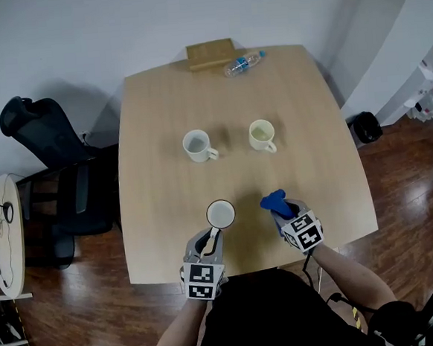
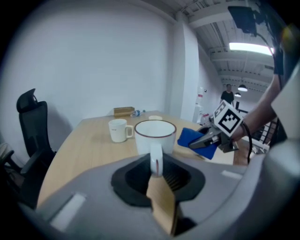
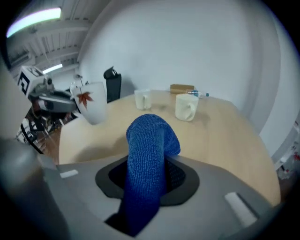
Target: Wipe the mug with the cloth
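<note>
Tabletop [image 1: 153, 121]: two mugs [image 1: 197, 145]; third mug [image 1: 220, 214] held; one cloth [image 1: 274, 200].

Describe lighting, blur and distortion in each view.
Head view: even light, sharp, soft shadows on the table. Left gripper view: fisheye curve, dark corners, ceiling lamp blown out. Right gripper view: same curve, blue cloth blocks the middle.

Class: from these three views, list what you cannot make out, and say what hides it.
- Grip of the right gripper on the cloth, right gripper view: the cloth covers the pads.
- The bottle label, head view: too small.
- The pale mug contents, head view: too small.
- The distant person, left gripper view: tiny.
</note>
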{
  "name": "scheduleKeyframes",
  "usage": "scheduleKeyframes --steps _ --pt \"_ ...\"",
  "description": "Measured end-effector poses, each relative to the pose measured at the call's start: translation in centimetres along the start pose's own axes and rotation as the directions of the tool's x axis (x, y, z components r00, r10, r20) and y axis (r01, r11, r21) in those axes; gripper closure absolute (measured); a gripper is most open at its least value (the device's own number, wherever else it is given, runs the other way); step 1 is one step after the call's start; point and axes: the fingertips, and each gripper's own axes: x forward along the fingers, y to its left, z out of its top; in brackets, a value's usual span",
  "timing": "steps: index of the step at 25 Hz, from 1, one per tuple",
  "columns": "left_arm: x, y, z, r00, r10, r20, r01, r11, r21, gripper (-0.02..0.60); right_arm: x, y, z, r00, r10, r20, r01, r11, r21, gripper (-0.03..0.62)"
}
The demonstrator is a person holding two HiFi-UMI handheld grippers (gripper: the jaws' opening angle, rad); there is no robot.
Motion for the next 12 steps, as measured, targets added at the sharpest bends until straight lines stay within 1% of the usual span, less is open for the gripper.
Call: scheduleKeyframes --steps 1,3,4,6,8,9,10,12 --pt "-0.3 -0.4 1.0 1.000 -0.022 0.017 0.022 1.000 -0.022 0.520 -1.0 0.3 1.7 0.997 0.030 0.066 -0.032 0.999 0.023 0.462" --pt "-0.8 -0.8 3.2 0.996 -0.058 0.062 0.062 0.996 -0.061 0.520 -3.6 1.1 5.9 0.977 0.087 0.196 -0.098 0.994 0.048 0.462" --pt "-1.1 -0.9 4.4 0.994 -0.072 0.088 0.078 0.994 -0.074 0.520 -5.0 1.4 7.9 0.961 0.111 0.255 -0.128 0.991 0.050 0.462" --pt "-1.9 -1.1 6.9 0.985 -0.096 0.142 0.110 0.990 -0.090 0.520 -8.0 1.9 12.0 0.920 0.150 0.363 -0.178 0.983 0.046 0.461" --pt "-2.7 -1.4 9.5 0.972 -0.127 0.198 0.150 0.983 -0.105 0.520 -10.9 2.4 15.7 0.868 0.177 0.463 -0.213 0.977 0.027 0.461" --pt "-3.1 -1.6 10.9 0.963 -0.148 0.226 0.177 0.977 -0.114 0.520 -12.5 2.7 17.5 0.838 0.190 0.512 -0.222 0.975 0.002 0.461" --pt "-3.6 -2.0 12.2 0.952 -0.173 0.254 0.209 0.970 -0.121 0.520 -14.2 3.2 19.2 0.804 0.206 0.558 -0.221 0.974 -0.041 0.461" --pt "-4.4 -2.9 14.8 0.925 -0.227 0.304 0.273 0.955 -0.119 0.520 -17.8 5.4 22.4 0.729 0.257 0.635 -0.184 0.966 -0.180 0.461"
